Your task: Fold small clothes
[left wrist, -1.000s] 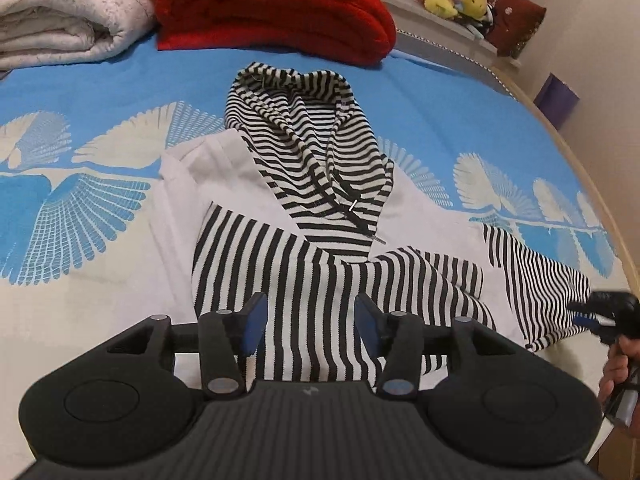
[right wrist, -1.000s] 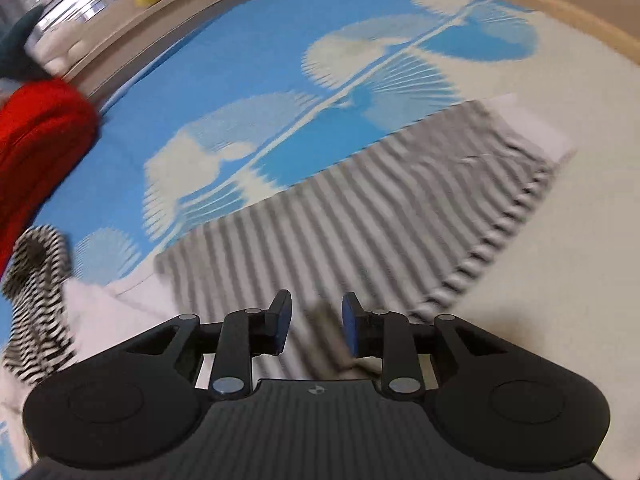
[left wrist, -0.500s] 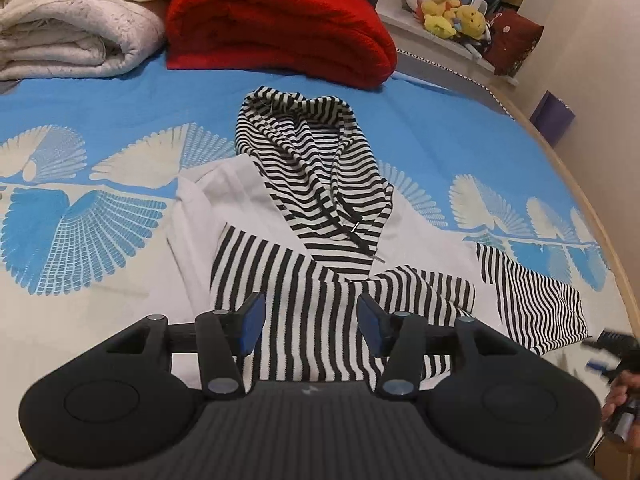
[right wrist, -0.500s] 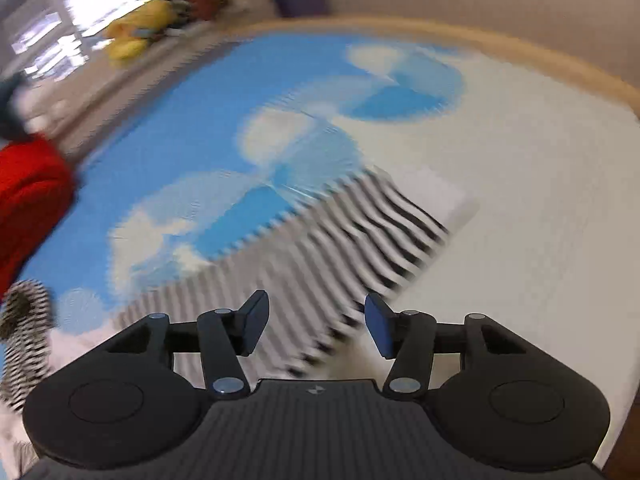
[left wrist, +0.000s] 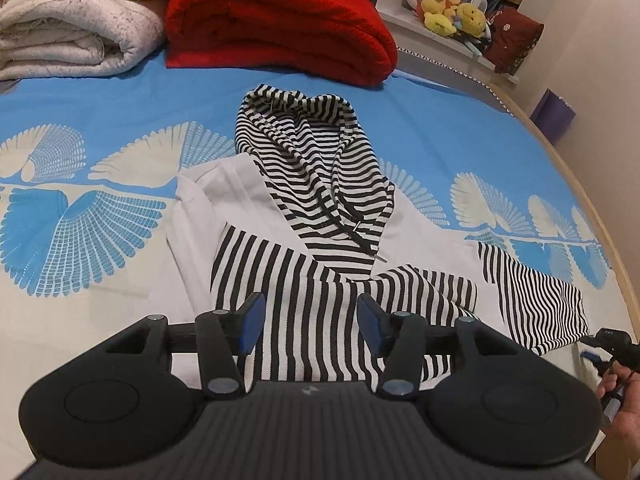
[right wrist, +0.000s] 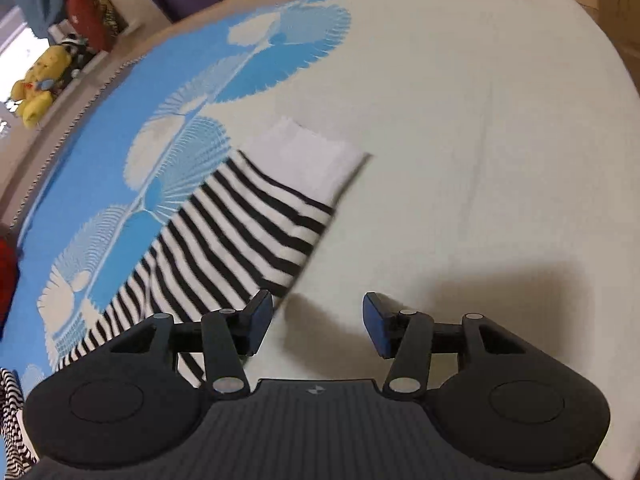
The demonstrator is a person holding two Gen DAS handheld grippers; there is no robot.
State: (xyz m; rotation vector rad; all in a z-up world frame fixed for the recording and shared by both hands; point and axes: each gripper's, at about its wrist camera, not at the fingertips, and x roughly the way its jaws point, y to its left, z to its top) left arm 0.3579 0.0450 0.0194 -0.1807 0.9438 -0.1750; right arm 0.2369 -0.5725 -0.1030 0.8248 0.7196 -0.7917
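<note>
Right gripper (right wrist: pixel 316 326), jaws closing on nothing, sits just right of the outstretched striped sleeve (right wrist: pixel 240 232), whose white cuff (right wrist: pixel 316 156) points far-right; left gripper (left wrist: pixel 310 330) hangs open over the hoodie (left wrist: pixel 304 216)

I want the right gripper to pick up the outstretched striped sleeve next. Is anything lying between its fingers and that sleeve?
Nothing visible does. The right gripper, jaws closing on nothing, hovers over bare bed cover, and the striped sleeve lies flat just beside its left finger, its white cuff uncovered.

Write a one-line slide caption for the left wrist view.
Open left claw hovers over a half-folded striped hoodie on a blue bedspread.
</note>
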